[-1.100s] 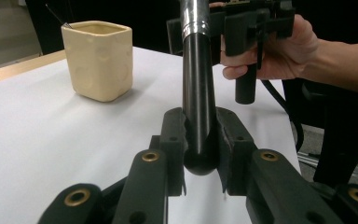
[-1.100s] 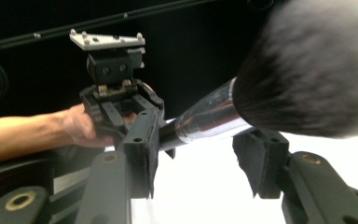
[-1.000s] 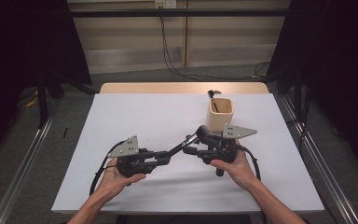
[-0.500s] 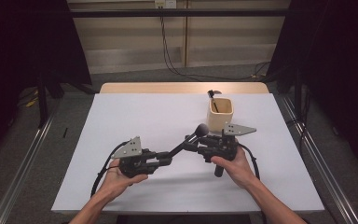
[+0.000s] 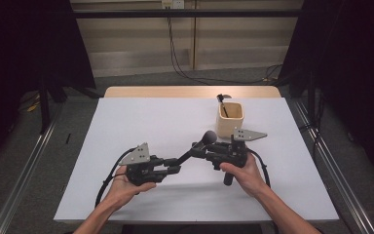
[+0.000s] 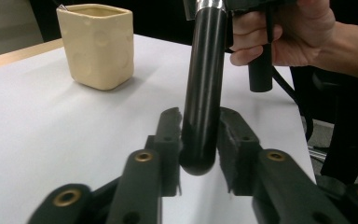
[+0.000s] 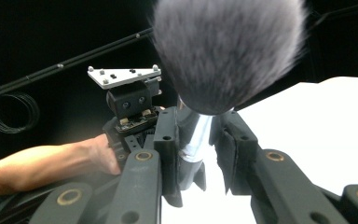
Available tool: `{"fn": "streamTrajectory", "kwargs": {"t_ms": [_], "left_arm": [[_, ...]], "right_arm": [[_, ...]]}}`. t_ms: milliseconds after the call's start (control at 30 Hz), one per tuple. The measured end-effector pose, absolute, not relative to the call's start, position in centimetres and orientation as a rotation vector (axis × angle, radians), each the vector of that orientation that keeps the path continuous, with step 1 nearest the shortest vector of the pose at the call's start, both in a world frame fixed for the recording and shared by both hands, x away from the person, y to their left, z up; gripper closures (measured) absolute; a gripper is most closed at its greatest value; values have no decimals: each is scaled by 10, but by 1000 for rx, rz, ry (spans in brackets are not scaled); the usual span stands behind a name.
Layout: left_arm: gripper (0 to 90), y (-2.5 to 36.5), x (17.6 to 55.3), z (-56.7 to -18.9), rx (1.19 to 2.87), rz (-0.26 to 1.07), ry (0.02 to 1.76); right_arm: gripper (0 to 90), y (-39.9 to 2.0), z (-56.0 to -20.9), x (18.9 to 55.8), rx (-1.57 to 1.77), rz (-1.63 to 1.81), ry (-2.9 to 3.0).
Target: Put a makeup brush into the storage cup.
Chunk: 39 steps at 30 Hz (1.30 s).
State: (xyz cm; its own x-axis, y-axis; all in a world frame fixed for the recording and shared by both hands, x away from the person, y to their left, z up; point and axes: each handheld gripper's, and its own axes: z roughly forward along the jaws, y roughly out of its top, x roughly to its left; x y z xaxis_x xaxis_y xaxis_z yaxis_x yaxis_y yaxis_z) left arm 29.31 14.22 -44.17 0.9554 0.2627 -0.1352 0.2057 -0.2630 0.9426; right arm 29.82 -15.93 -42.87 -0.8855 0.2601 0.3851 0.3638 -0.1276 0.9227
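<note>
A black makeup brush (image 5: 191,153) with a grey bristle head (image 5: 208,137) hangs above the white table (image 5: 126,122), spanning both grippers. My right gripper (image 5: 198,149) has just been closing, and its pads press the silver ferrule (image 7: 193,135) under the bristles (image 7: 228,51). My left gripper (image 5: 177,164) has just been opening. The rounded end of the handle (image 6: 203,84) still stands between the left gripper (image 6: 199,135) pads, loosely. A cream square cup (image 5: 230,119) stands behind the right hand.
A dark tool (image 5: 222,103) sticks out of the cup (image 6: 97,44). Black cables trail from both grippers toward the table's near edge. Open white table lies to the left and far side. Dark curtains flank the table.
The left gripper's jaws have eased apart around the handle end, and the right gripper's jaws have drawn in on the ferrule. Both hands stay in place.
</note>
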Motion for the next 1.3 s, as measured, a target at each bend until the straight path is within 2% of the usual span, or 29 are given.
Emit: {"fn": "streamTrajectory", "kwargs": {"t_ms": [67, 133, 167, 600, 800, 933, 1300], "left_arm": [[596, 143, 292, -441, 1851, 56, 348], [603, 143, 292, -441, 1847, 52, 350], [577, 144, 291, -441, 1844, 51, 361], [178, 159, 292, -437, 1835, 172, 502], [80, 170, 287, -433, 1821, 186, 532], [29, 177, 287, -432, 1819, 200, 575], [28, 197, 279, -431, 1807, 276, 643]], "right_arm": [[715, -160, -428, 298, -730, -2193, -2029], [715, -162, -427, 298, -737, -2200, -2032], [715, -162, -426, 298, -740, -2198, -2037], [716, -178, -420, 298, -779, -2211, -2098], [716, -181, -420, 297, -803, -2202, -2143], [715, -184, -420, 297, -817, -2200, -2156], [715, -193, -418, 296, -841, -2188, -2182]]}}
